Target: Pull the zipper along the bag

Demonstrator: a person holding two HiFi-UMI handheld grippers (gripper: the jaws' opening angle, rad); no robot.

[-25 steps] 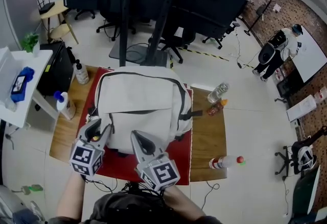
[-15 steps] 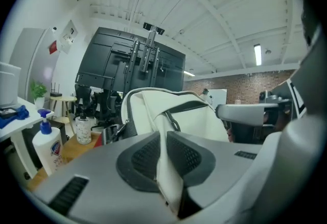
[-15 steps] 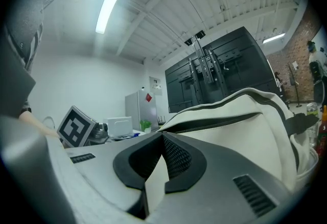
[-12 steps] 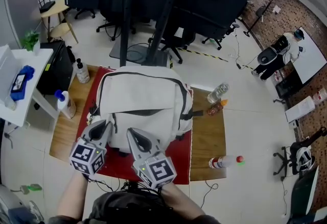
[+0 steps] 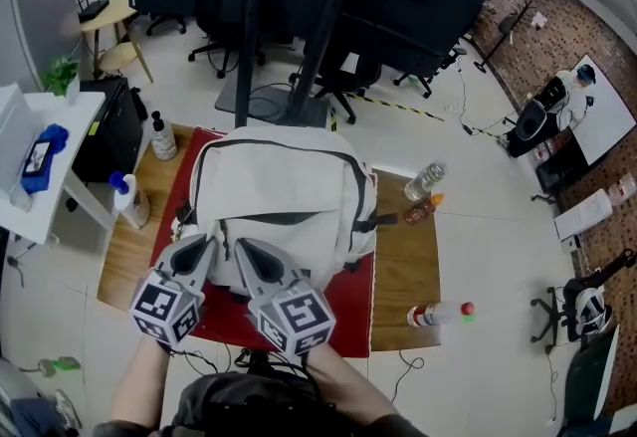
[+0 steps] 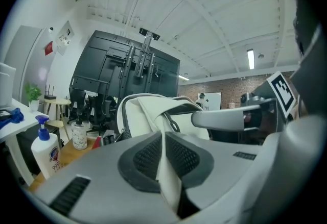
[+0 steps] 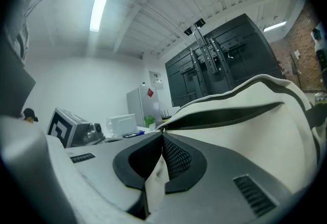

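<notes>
A white backpack (image 5: 284, 186) lies on a red mat (image 5: 348, 311), its dark front-pocket zipper (image 5: 289, 219) partly open. My left gripper (image 5: 206, 248) is at the bag's near left corner. Its jaws have just been closing and now pinch a fold of white bag fabric (image 6: 166, 177); in its own view the left gripper (image 6: 163, 133) is shut on it. My right gripper (image 5: 242, 246) sits just beside it. In its own view the right gripper (image 7: 163, 133) is shut at the end of the zipper opening (image 7: 230, 116), with a small pale tab between its pads.
The wooden table (image 5: 403, 266) carries a spray bottle (image 5: 127, 201) and a pump bottle (image 5: 162, 138) at the left. Two drink bottles (image 5: 425, 181) lie at the right and another bottle (image 5: 438, 314) at the near right. A black frame stand rises behind the table.
The left gripper's jaws went from wide open to closed on the bag fabric. The right gripper slid a little leftward along the bag front, closer to the left one.
</notes>
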